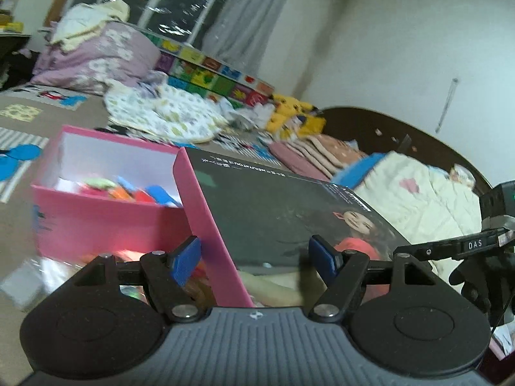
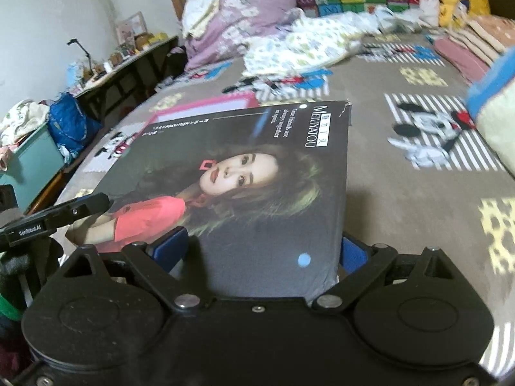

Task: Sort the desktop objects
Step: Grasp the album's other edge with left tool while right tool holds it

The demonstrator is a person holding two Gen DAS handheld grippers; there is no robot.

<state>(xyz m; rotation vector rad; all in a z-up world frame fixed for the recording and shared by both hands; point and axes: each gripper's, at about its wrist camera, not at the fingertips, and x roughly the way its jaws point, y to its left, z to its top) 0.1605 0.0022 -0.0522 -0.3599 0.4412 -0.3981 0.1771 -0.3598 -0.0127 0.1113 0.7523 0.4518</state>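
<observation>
A pink box stands open on the bed, with several colourful small items inside. Its lid, dark with a woman's portrait and pink sides, is held tilted beside the box. My left gripper straddles the lid's pink near edge, jaws spread wide. My right gripper holds the opposite edge of the lid, its blue pads against the lid's two sides. The box's pink rim shows behind the lid in the right wrist view.
A brown bedspread with cartoon mouse patches lies under everything. Piled quilts, scattered clothes, yellow plush toys and a cream blanket lie around. A cluttered desk stands left of the bed.
</observation>
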